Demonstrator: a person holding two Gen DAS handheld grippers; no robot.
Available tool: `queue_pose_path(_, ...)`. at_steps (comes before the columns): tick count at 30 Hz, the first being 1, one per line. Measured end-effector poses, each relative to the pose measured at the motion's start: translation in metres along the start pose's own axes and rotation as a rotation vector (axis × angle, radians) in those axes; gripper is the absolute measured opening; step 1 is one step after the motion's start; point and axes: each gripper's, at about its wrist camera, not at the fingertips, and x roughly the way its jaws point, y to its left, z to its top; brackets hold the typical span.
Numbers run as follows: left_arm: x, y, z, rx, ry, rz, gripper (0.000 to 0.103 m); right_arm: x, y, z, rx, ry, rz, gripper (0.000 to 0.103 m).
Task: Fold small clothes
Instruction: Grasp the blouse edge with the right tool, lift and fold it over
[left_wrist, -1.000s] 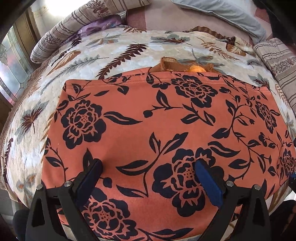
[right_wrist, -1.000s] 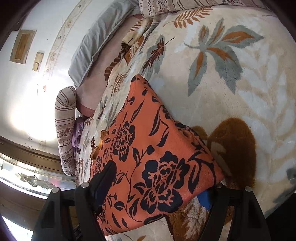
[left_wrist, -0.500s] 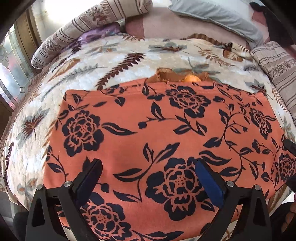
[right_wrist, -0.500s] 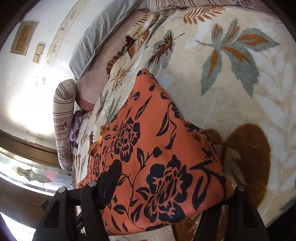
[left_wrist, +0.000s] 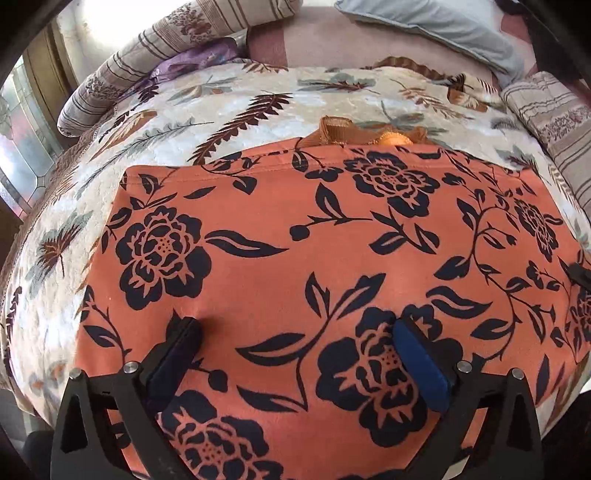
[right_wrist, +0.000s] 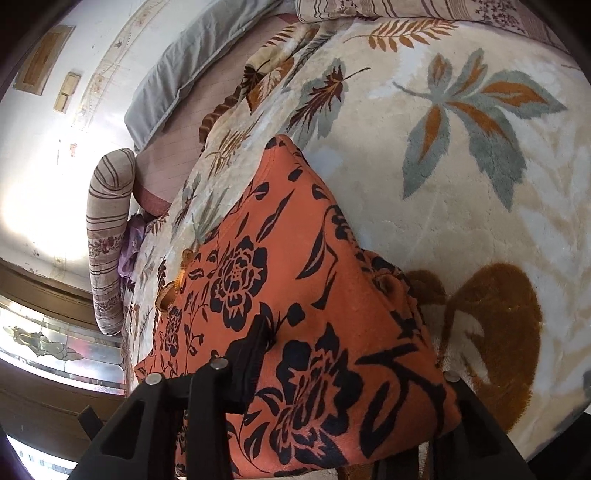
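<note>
The orange floral garment lies flat on the leaf-print blanket, running under and beyond the left gripper; its near edge is cut off below the widely spread fingers, whose tips press its top and grasp nothing. A brown fabric scrap peeks past the far hem.

In the right view, the garment passes between the right gripper fingers, spread wide; the right finger is hidden beneath the cloth. Open blanket lies to the right.
</note>
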Motion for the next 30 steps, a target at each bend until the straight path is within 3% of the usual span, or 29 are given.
queue_pose_path(1, -0.003, 0.003, 0.001, -0.017, 0.007, -0.025, 0.103, 0.002, 0.001, 0.001, -0.004, 0.001, 0.0, 0.045)
queue_pose_path(4, -0.018, 0.026, 0.001, -0.08, -0.013, -0.081, 0.103, 0.004, 0.012, 0.006, -0.054, 0.002, -0.038, 0.021)
queue_pose_path(7, -0.045, 0.07, -0.003, -0.183, -0.095, -0.103, 0.103, -0.009, 0.052, 0.008, -0.177, -0.056, -0.07, 0.019)
queue_pose_path(10, -0.064, 0.127, -0.01, -0.309, -0.173, -0.055, 0.103, -0.031, 0.116, -0.004, -0.336, -0.141, -0.049, 0.018)
queue_pose_path(13, -0.073, 0.195, -0.025, -0.47, -0.23, 0.032, 0.103, -0.042, 0.204, -0.05, -0.584, -0.204, -0.001, 0.018)
queue_pose_path(15, -0.067, 0.237, -0.039, -0.581, -0.222, 0.068, 0.103, -0.032, 0.253, -0.1, -0.757, -0.182, 0.027, 0.018)
queue_pose_path(17, -0.058, 0.265, -0.055, -0.667, -0.208, 0.082, 0.103, -0.003, 0.281, -0.152, -0.885, -0.107, 0.036, 0.018)
queue_pose_path(19, -0.042, 0.281, -0.066, -0.714, -0.159, 0.115, 0.102, 0.051, 0.287, -0.196, -0.958, 0.038, -0.013, 0.018)
queue_pose_path(21, -0.035, 0.291, -0.075, -0.758, -0.124, 0.041, 0.101, 0.111, 0.272, -0.222, -0.965, 0.213, -0.116, 0.019)
queue_pose_path(23, -0.037, 0.291, -0.077, -0.741, -0.132, 0.032, 0.101, 0.106, 0.278, -0.227, -0.977, 0.154, -0.125, 0.019)
queue_pose_path(25, -0.04, 0.288, -0.075, -0.722, -0.149, 0.048, 0.101, 0.092, 0.29, -0.215, -0.935, 0.145, -0.089, 0.018)
queue_pose_path(30, -0.038, 0.282, -0.07, -0.693, -0.148, 0.012, 0.101, 0.057, 0.319, -0.21, -0.939, 0.029, -0.025, 0.018)
